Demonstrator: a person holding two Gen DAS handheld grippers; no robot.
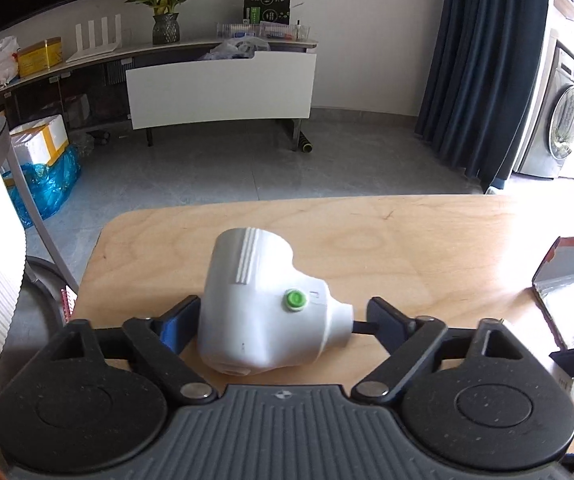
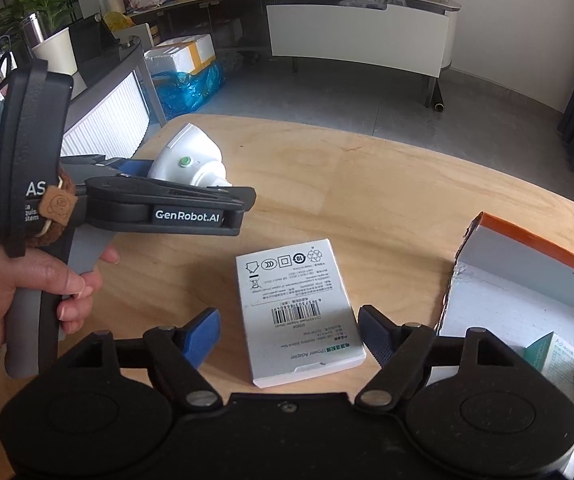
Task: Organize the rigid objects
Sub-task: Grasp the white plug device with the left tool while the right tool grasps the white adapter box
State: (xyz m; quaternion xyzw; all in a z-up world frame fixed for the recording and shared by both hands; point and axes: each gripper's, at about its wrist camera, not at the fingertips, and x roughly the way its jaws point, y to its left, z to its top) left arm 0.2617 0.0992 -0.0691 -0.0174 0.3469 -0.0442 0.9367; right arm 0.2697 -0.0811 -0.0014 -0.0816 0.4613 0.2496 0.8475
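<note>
left gripper (image 1: 283, 320) is straddling the white device (image 1: 267, 304) at frame center, fingers wide, closing comes next; right gripper (image 2: 289, 332) is hovering wide over the adapter box (image 2: 299, 312).

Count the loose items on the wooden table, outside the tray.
2: a white device between the left gripper's open fingers, and a flat white box before the right gripper. Others may be hidden.

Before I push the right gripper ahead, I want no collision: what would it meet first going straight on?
The white power adapter box, lying flat on the table between the open fingers of the right gripper. How high the gripper sits above it is unclear.
</note>
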